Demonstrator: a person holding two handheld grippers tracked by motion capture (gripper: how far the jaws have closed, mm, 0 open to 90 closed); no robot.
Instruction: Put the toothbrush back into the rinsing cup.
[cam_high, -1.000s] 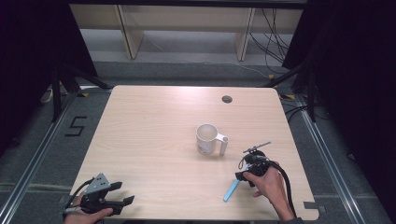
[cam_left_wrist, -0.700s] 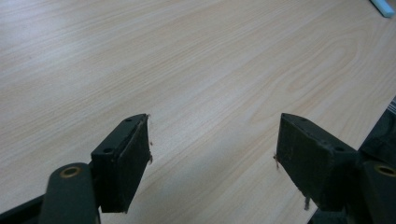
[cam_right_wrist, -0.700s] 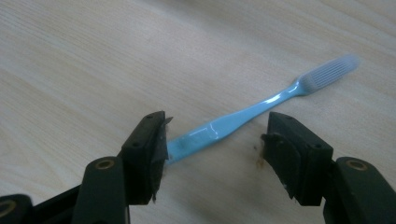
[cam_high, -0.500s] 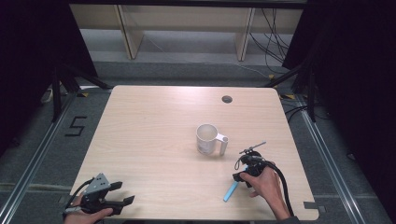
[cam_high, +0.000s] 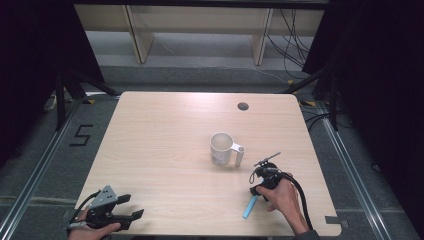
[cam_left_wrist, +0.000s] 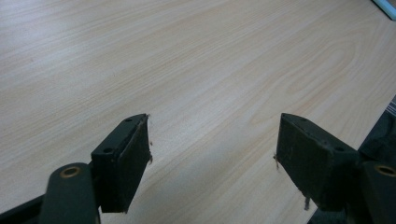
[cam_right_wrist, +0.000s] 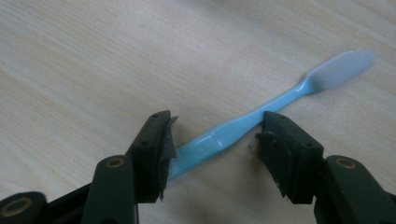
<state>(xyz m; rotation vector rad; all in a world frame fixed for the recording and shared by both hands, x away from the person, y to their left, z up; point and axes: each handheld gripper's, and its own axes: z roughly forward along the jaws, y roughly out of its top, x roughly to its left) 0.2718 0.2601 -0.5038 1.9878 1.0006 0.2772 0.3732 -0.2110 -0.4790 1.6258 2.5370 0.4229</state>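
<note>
Now my right gripper has just been closing, jaws apart astride the light-blue plastic toothbrush lying flat on the pale wooden table; I should centre the handle before squeezing.

Right gripper: jaws closing, straddling handle of blue toothbrush, which lies flat on wooden table. One pad touches handle; other apart. Bristle head beyond jaws, blurred.

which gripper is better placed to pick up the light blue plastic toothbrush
Right. The right gripper already straddles the light blue plastic toothbrush, jaws just closing; the left gripper sits open at the far corner.
</note>
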